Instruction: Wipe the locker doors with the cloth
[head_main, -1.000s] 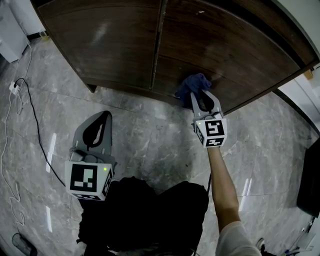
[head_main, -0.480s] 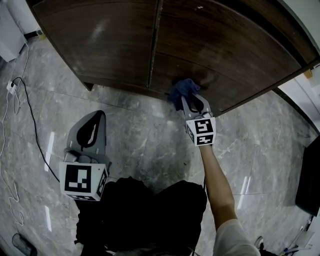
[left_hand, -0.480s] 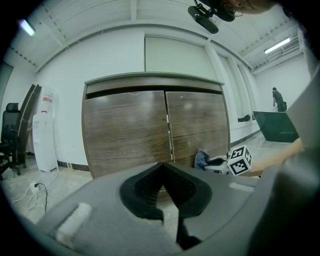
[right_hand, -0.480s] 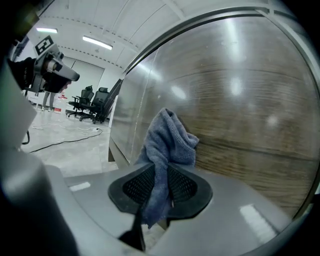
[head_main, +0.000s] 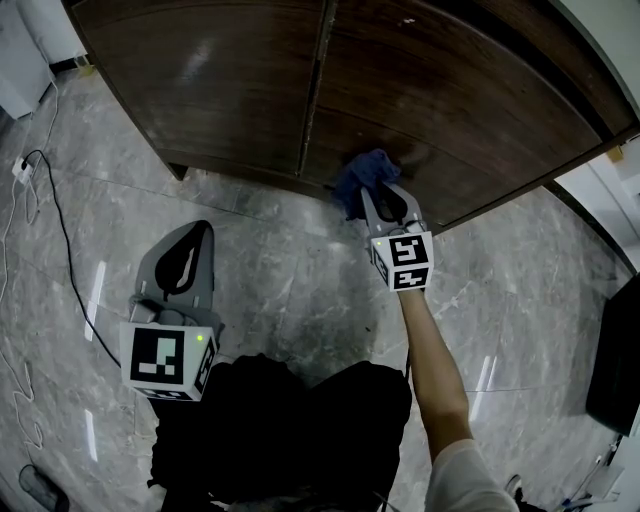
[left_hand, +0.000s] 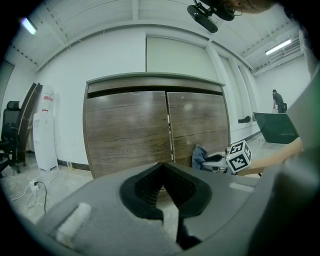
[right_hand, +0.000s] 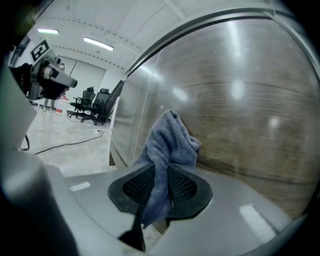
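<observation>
Over on the left, a black cable (head_main: 63, 225) is trailing across the grey stone floor (head_main: 290, 280). I'm holding my left gripper (head_main: 198, 230) low over that floor, well short of the locker (head_main: 400, 60). It's pointing at the left door (head_main: 220, 80) without touching it. Its jaws are sitting together at the tips with nothing in them, which is pretty clear in the left gripper view.

The two dark wood doors are both sitting closed, with the seam (head_main: 314, 90) running between them. Just right of that seam, down by the bottom edge of the right door (head_main: 480, 110), the blue cloth (head_main: 362, 172) is bunching up against the wood. It looks like it's touching.

My right gripper (head_main: 386, 192) is reaching out on a straight arm (head_main: 438, 360), and its jaws are clamping on the cloth. In the right gripper view the fabric is running down between the jaws, with the bulk of it sticking out past the tips onto the door. The tail end is hanging out underneath.
</observation>
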